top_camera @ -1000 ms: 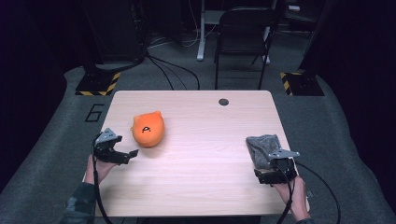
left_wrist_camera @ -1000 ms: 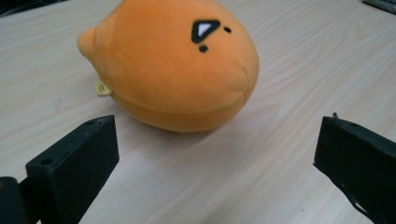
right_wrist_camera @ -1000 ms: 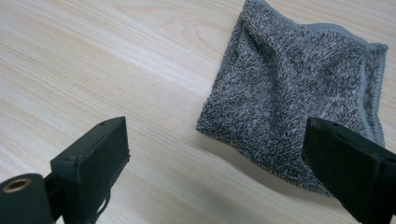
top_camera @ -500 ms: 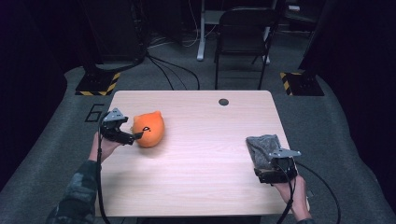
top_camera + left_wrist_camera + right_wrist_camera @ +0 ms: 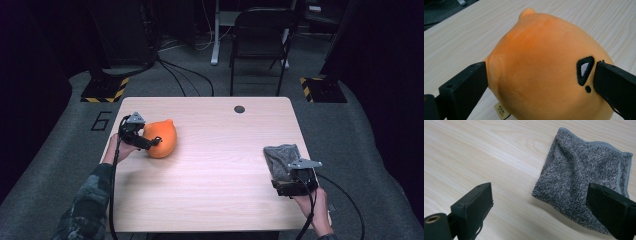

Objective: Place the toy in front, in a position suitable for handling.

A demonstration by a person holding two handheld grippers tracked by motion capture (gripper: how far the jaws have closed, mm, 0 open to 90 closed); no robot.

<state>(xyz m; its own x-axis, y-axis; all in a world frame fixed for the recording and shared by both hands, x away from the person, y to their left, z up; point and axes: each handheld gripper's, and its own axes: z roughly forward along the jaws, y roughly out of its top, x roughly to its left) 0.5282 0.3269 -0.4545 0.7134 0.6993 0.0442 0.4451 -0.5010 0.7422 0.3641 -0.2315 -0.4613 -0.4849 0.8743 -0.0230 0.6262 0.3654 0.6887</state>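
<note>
The table [image 5: 210, 165] lies bare across its whole middle, between the plush [image 5: 161, 138] at the left and the cloth [image 5: 280, 159] at the right, so a hand could cross there freely. The plush stands in front of the left gripper [image 5: 541, 80], its body between the spread jaws, one jaw at each flank, with no room to go forward. The cloth lies flat just ahead of the right gripper [image 5: 544, 205], partly between its wide jaws. A small dark disc [image 5: 239, 109] sits near the far edge, well beyond the plush.
</note>
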